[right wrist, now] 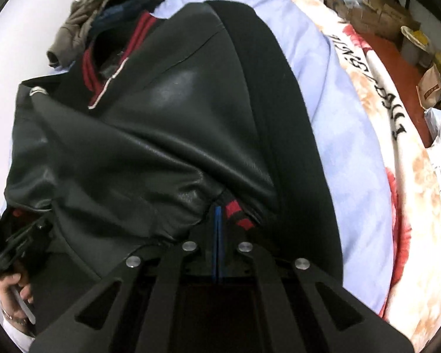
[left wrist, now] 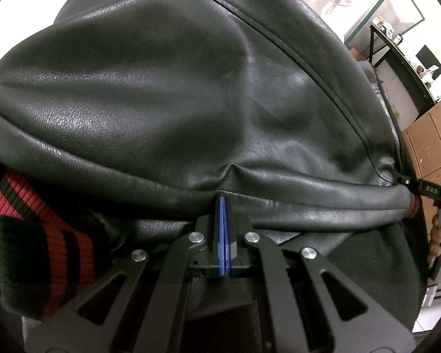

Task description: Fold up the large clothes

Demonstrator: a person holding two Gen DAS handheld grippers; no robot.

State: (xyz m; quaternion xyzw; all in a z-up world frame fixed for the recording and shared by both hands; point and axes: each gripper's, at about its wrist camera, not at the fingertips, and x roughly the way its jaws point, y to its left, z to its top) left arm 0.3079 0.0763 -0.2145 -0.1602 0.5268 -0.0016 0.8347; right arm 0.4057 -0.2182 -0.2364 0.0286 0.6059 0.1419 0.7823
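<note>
Two grippers, both pinching one black leather jacket (left wrist: 167,94) along its folded lower edge. Left gripper (left wrist: 223,203) clamped tight on a thick roll of leather hem, blue pads (left wrist: 222,235) pressed together with only a thin seam between them, leather puckering into a small crease right above the fingertips. Right gripper (right wrist: 218,209) likewise closed on the jacket's edge, gripping just beside a red-and-black striped ribbed band (right wrist: 238,214), its blue pads (right wrist: 218,244) meeting flat. Showing also at the far right of the left wrist view, nipping the end of the same rolled hem, with fingers of the right hand (left wrist: 439,241) wrapping its handle. Appearing at the lower left of the right wrist view, the other gripper with the left hand (right wrist: 13,291) holding it from below.

Spreading away from both cameras, the jacket (right wrist: 150,135) lying over a pale blue sheet (right wrist: 338,117) on a bed, collar end farthest off, red-striped collar ribbing (right wrist: 141,32) and a white-edged placket showing there. Bunching at the left of the left wrist view, more red-and-black ribbed knit (left wrist: 29,235). Lying beyond the collar, a crumpled olive-brown garment (right wrist: 79,20). Running along the sheet's right side, a floral blanket (right wrist: 397,153) with dark lettering, cardboard boxes (right wrist: 379,14) standing on the floor past it
</note>
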